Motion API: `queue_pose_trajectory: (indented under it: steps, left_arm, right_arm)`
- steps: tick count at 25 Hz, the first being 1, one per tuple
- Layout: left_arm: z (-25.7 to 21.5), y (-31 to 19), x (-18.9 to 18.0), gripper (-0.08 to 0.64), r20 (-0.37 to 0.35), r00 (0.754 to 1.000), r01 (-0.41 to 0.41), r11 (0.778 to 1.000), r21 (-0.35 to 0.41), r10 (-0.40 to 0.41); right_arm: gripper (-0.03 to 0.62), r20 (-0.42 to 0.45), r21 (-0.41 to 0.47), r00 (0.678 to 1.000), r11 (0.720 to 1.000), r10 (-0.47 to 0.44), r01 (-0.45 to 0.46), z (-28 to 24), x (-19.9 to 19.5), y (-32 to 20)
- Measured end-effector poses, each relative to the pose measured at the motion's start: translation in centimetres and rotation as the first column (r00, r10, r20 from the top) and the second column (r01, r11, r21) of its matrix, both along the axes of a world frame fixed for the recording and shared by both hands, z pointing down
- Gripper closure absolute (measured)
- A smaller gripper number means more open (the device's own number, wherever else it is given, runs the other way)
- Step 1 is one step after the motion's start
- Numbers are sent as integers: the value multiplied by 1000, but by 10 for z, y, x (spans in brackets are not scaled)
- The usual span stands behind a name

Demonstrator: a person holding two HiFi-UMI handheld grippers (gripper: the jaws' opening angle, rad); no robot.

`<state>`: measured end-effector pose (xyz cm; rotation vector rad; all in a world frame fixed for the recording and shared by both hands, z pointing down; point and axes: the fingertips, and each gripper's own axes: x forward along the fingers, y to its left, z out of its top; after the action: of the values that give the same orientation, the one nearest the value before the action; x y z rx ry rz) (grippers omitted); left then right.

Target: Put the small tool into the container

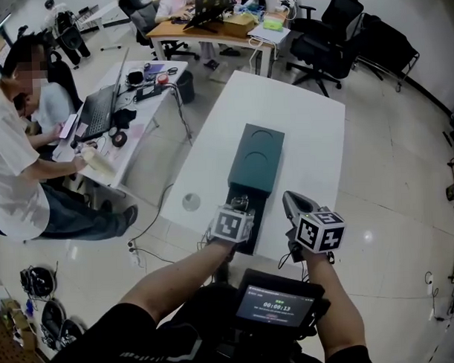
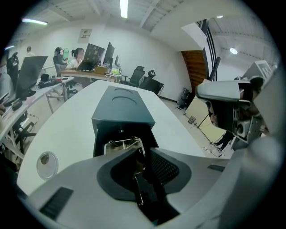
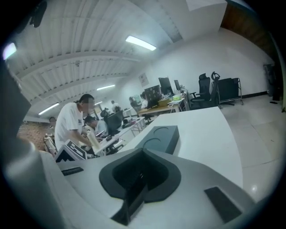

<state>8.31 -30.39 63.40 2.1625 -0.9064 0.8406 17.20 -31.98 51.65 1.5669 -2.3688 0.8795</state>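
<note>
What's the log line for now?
left gripper: shut on small tool, at container opening | right gripper: shut, empty | placement not done

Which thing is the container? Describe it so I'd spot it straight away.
Find the long white table in the middle of the room. Lying lengthwise on it is the container, a dark green oblong box with its near end open. Its only neighbour on the tabletop, a small round disc, is pale and flat.

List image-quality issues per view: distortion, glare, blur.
Head view: sharp, mild barrel bend, soft lamp reflections on the glossy floor. Left gripper view: heavy fisheye, black corners, ceiling lamp blown out, small tool readable. Right gripper view: same fisheye and vignette, dimmer, container slightly soft.
</note>
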Motion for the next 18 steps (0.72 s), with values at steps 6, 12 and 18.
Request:
queue_pose_trajectory:
  steps: [6,12,18]
  left_arm:
    - [-4,14,18,434,-99,994,-42,997,-62,35]
    - [1,13,10,433,-55,998,-37,999,-35,35]
    - [9,18,-3,433,-39,999,-22,997,-80,19]
  right_arm:
    - [584,8,-6,1000,1000,-12,12,6,-10,0]
    - [584,6,-5,1000,1000,-10,10,5,-9,0]
    - [584,9,-5,999,999,-33,33,8,-16,4]
